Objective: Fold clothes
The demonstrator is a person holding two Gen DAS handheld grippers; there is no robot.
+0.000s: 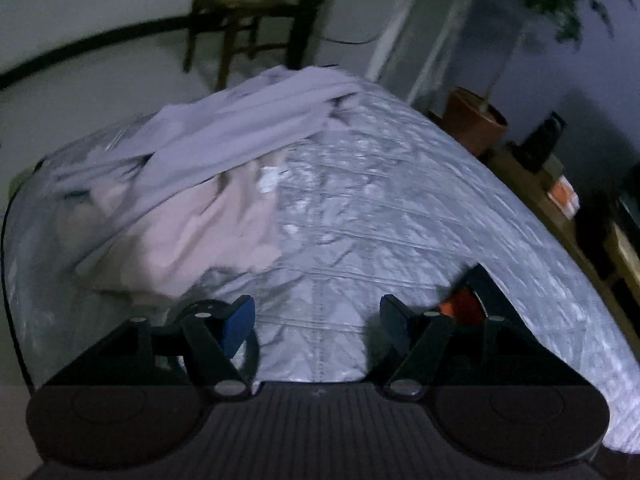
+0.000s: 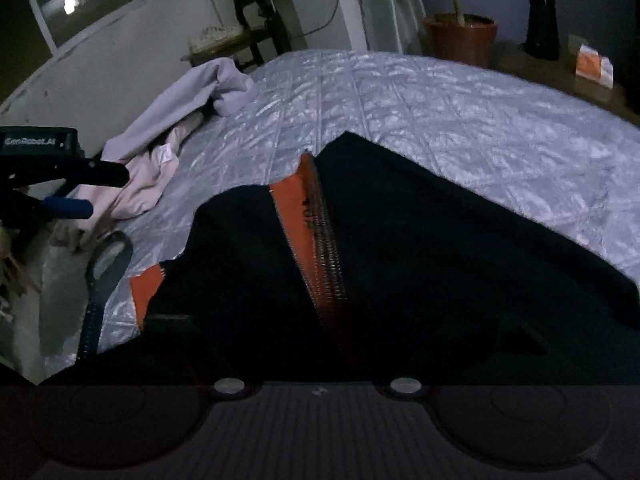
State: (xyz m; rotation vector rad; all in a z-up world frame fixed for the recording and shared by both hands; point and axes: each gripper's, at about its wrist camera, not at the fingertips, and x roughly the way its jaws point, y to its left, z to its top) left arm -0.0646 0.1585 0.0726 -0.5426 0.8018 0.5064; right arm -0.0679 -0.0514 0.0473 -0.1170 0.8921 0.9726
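Left tool (image 1: 318, 322) stands wide and empty over the bed (image 1: 400, 200). Right tool's fingers are hidden under the dark jacket (image 2: 400, 260), near side of the bed; its grip cannot be told. Risk: a shallow pinch could let the jacket slip. Grey garment (image 1: 240, 120) and pink garment (image 1: 192, 236) crowd the far left; plant pot (image 2: 460, 36) stands beyond the bed.

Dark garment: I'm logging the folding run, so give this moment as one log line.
left gripper: open, empty | right gripper: hidden under dark garment | pink garment, lilac garment: unfolded on quilt
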